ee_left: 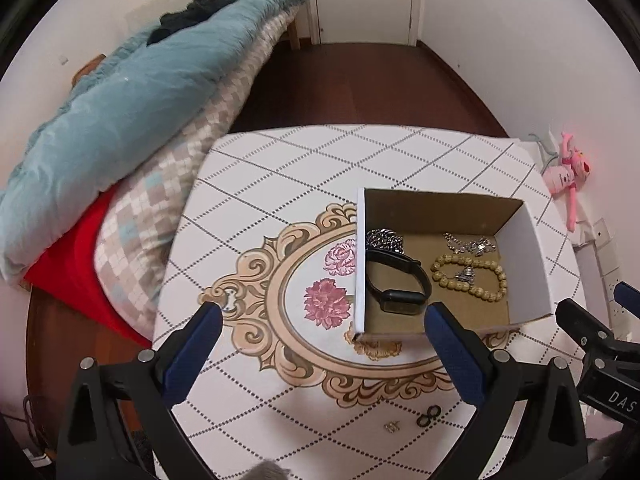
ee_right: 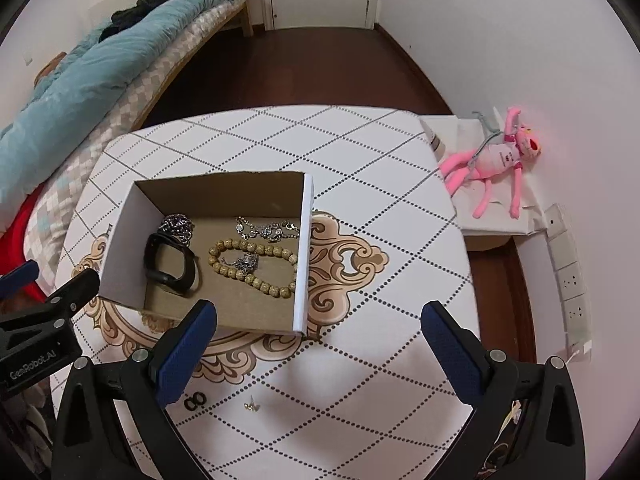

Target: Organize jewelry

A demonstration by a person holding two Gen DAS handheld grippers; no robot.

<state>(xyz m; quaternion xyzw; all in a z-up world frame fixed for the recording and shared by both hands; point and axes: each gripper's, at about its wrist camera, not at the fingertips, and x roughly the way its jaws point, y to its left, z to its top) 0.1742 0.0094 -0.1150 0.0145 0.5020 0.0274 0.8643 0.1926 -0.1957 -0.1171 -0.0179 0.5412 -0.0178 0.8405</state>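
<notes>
On the table (ee_right: 360,152) sits an open cardboard box (ee_right: 308,248), and most of the jewelry is already in it: a black wristband (ee_right: 170,262) by the left wall, a dark chain (ee_right: 178,224) just behind it, a silver chain (ee_right: 266,230) at the back, and a tan bead bracelet (ee_right: 256,266) with a small silver charm inside its loop. Two little black rings (ee_right: 195,401) and a gold earring (ee_right: 252,405) lie on the table nearer the cameras (outside the box). The left tool (ee_left: 324,332) and right tool (ee_right: 320,328) both hover with fingers spread apart, holding nothing.
</notes>
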